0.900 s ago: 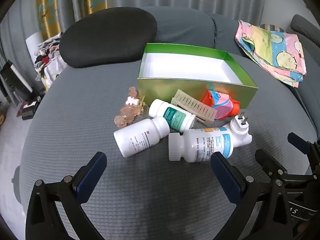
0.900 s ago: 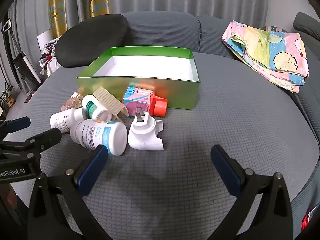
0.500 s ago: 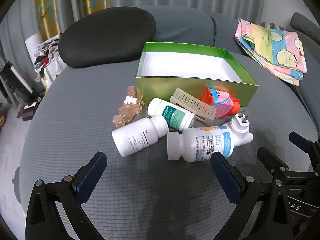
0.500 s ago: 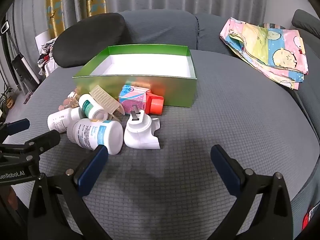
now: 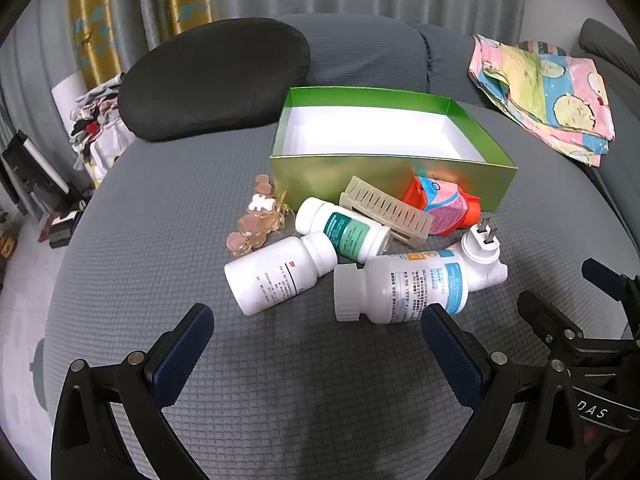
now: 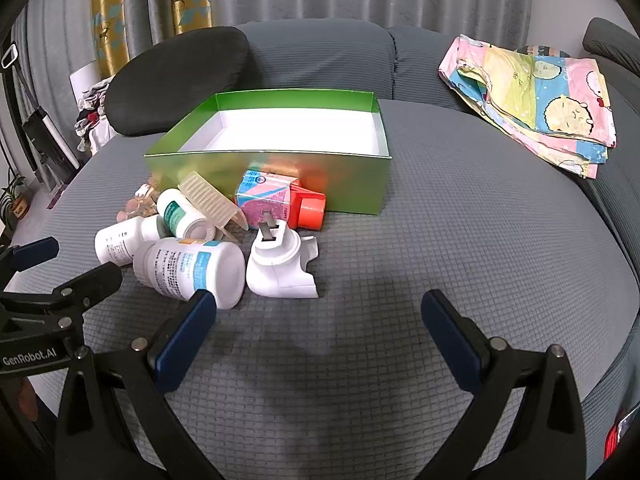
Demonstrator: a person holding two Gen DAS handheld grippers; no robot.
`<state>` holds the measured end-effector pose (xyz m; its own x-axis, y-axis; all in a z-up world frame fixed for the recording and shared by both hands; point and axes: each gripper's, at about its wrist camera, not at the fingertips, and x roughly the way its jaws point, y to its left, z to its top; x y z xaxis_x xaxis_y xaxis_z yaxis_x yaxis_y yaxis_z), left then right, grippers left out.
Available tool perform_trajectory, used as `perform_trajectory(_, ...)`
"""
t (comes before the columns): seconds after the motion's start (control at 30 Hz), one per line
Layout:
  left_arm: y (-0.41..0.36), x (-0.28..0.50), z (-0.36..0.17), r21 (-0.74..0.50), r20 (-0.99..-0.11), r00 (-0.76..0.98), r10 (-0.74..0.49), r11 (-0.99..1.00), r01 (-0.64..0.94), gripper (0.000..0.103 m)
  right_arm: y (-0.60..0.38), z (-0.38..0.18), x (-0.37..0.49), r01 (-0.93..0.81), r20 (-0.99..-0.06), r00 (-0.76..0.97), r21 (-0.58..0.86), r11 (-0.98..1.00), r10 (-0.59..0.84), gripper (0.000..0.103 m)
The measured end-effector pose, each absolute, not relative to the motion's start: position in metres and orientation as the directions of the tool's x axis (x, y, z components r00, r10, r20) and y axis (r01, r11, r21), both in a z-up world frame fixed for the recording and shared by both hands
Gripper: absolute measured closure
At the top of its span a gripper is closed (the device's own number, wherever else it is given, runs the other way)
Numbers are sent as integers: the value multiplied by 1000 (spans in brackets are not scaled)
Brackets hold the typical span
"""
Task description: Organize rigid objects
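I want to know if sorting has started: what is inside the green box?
Nothing visible: the green box shows only its bare white floor. Its near wall hides the floor's front strip.

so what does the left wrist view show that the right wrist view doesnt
Only the left wrist view shows the plug prongs side-on and the right hand-held gripper. Only the right wrist view shows the left hand-held gripper and the adapter's open end. Both show the empty green box, three white bottles, the comb and the pink carton.
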<state>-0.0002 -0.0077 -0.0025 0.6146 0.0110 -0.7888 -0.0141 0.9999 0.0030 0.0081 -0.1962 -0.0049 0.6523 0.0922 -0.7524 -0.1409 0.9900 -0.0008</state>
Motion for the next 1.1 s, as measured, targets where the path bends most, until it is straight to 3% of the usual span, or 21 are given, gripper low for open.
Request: perform_trajectory(1.1, -13, -3, -8, 1, -792, 611, 4, 1000, -6, 0, -195, -7, 6, -138, -754, 650, 6, 990, 95, 1)
